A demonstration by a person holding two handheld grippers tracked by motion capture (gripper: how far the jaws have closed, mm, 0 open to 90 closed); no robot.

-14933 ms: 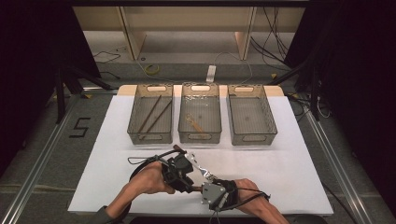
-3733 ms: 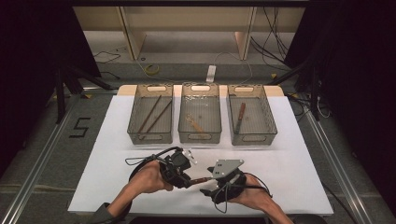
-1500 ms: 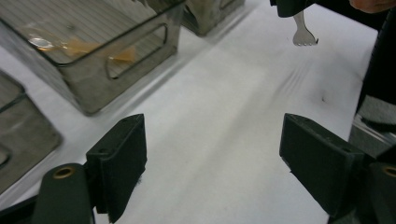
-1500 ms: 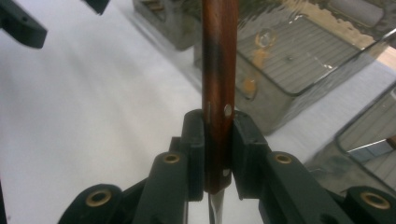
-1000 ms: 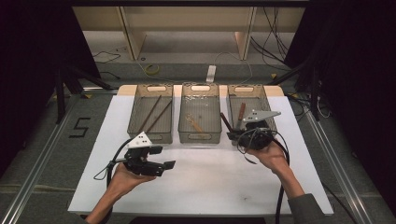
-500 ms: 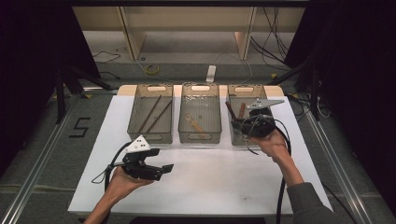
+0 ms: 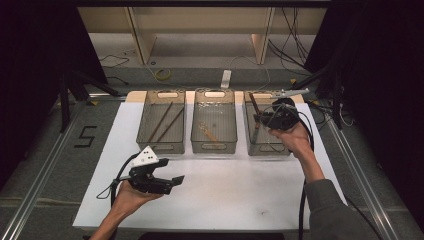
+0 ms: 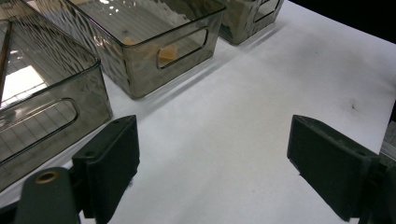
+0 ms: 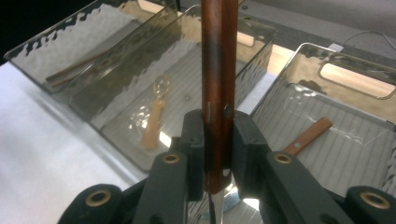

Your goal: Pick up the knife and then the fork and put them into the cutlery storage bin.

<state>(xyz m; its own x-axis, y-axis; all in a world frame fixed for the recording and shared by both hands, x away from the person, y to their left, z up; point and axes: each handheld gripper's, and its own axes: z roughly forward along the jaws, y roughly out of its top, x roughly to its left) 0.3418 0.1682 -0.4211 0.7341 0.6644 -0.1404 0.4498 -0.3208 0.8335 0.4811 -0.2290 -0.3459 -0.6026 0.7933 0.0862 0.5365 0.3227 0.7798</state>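
Three bins point(image 8: 140, 70): smoked clear plastic, glossy, rippled walls, ribbed floors. Table cover point(image 7: 230, 195): matt white, paper-like, few dark specks. Handle point(image 9: 218, 84) in right gripper point(image 9: 218, 154): reddish-brown polished wood, riveted. Jaw pads at 3 and 9 o'clock, left gripper view: matt black.

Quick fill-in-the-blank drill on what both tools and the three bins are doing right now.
1. The right tool is shut on a wooden ____.
2. It is held above the ____ bin as the high view shows them.
3. The left tool has its jaws ____.
4. The left bin holds ____ sticks.

Missing: handle; right; open; two
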